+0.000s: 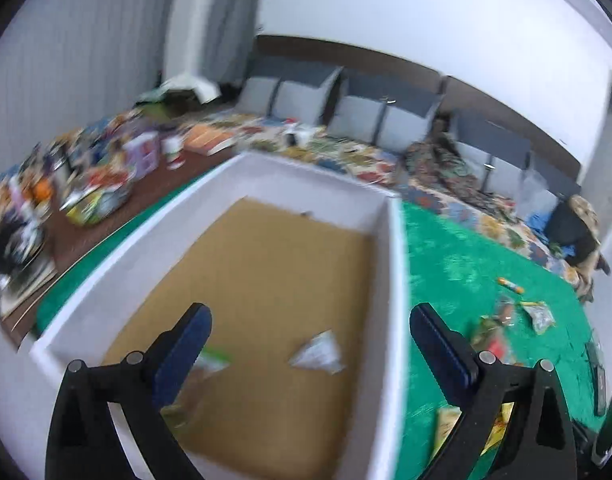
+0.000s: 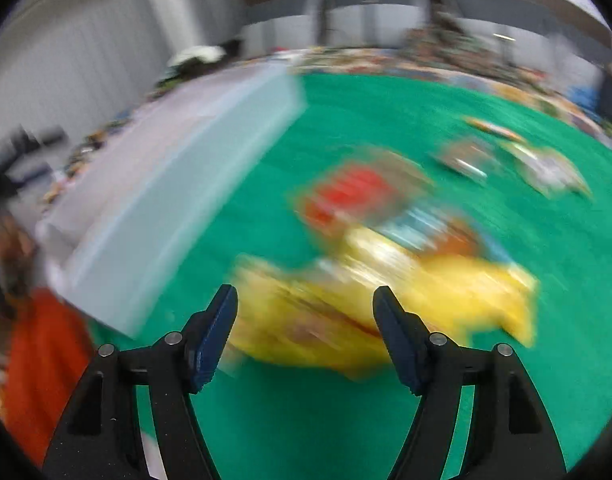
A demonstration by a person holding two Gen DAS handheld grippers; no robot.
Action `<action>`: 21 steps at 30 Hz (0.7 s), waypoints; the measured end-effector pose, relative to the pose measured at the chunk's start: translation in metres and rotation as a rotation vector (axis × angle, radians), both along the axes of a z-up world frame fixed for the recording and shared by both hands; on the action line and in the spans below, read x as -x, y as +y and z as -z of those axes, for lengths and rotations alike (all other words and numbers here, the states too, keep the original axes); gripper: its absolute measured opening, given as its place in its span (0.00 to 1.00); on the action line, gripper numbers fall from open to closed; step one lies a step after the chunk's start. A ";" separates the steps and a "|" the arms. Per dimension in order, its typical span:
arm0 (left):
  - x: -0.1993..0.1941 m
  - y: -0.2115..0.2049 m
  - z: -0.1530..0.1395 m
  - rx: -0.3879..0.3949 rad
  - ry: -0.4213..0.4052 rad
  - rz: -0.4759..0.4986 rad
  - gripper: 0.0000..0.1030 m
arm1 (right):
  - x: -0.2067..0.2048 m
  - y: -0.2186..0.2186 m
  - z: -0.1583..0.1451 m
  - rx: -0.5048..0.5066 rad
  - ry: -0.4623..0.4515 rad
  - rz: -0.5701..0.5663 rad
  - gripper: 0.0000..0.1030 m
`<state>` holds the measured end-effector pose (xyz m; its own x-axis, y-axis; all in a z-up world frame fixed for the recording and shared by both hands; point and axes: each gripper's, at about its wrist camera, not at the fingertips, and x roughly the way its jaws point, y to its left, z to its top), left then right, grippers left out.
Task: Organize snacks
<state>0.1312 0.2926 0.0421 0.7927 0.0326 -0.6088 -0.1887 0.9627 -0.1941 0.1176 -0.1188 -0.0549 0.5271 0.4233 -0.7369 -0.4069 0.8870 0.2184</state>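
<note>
My left gripper (image 1: 310, 316) is open and empty above a white-walled box (image 1: 398, 280) with a brown cardboard floor. A silver snack packet (image 1: 318, 354) and a green-white packet (image 1: 213, 360) lie inside the box. My right gripper (image 2: 306, 300) is open and empty, just above a yellow snack bag (image 2: 386, 300) on the green cloth (image 2: 386, 120). A red packet (image 2: 354, 196) and a blue-orange packet (image 2: 426, 228) lie behind the yellow bag. The right wrist view is blurred. The white box (image 2: 165, 200) stands to the left there.
More small packets (image 1: 506, 316) and a tube (image 1: 510, 285) lie on the green cloth (image 1: 466, 264) right of the box. A cluttered brown table (image 1: 105, 184) stands left. A patterned sofa with grey cushions (image 1: 346, 120) runs along the back. Someone in orange (image 2: 45, 360) is at left.
</note>
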 end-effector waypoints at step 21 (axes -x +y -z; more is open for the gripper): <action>-0.046 -0.069 0.073 -0.149 0.321 -0.008 0.96 | 0.036 -0.143 0.011 -0.126 -0.068 0.245 0.73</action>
<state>0.1776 0.2233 -0.0313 0.5607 0.1454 -0.8152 -0.2246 0.9743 0.0194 0.0820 -0.2617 -0.0660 0.6716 0.3633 -0.6458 -0.2018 0.9283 0.3123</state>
